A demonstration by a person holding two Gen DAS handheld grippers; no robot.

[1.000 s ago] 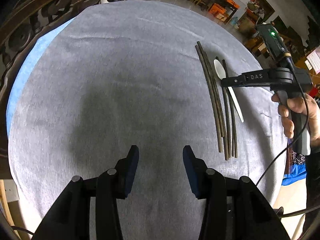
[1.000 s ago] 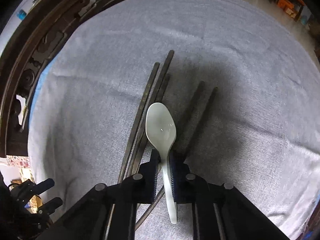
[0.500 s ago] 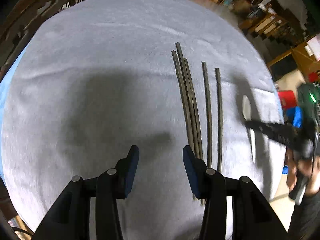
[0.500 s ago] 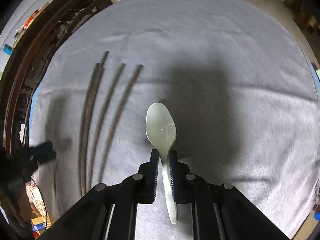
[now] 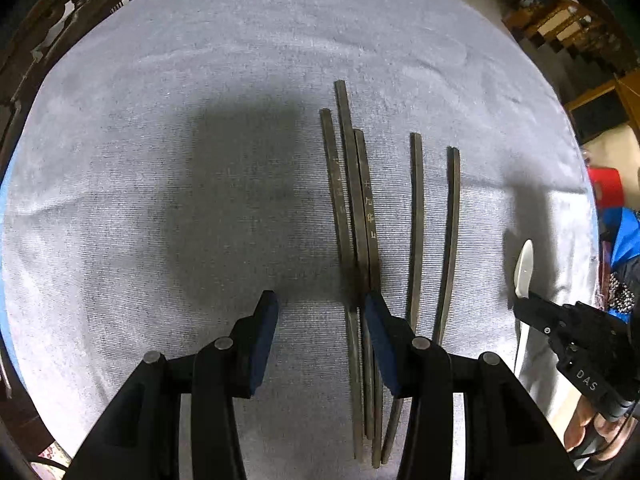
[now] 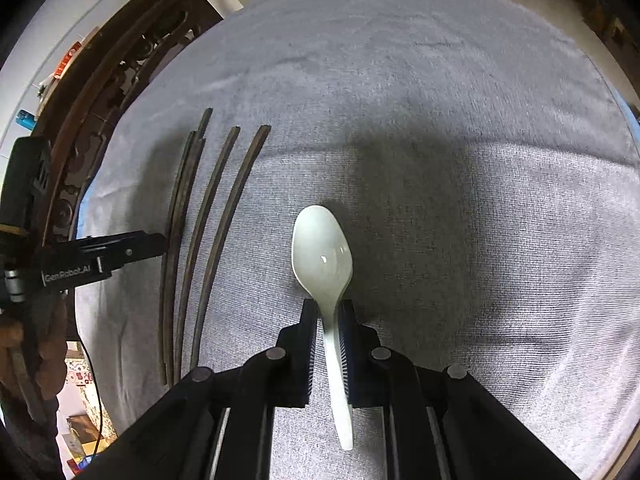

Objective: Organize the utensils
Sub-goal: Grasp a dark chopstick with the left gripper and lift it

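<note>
The right hand-held gripper [image 6: 325, 320], pinching the white spoon [image 6: 322, 256], has carried it off the dark chopsticks [image 5: 356, 240] to bare worktop [image 6: 460, 160] beside them; the left hand-held gripper [image 5: 320, 320], spread and empty, has come over the chopsticks, likely next

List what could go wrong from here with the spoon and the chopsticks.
1. The right gripper pinches the spoon only at its thin neck, bowl out front; it could pivot or slip onto the cloth.
2. The left gripper is open, one finger over three bunched chopsticks; closing may catch several or scatter them.
3. The two grippers are near each other, so they could bump.
</note>
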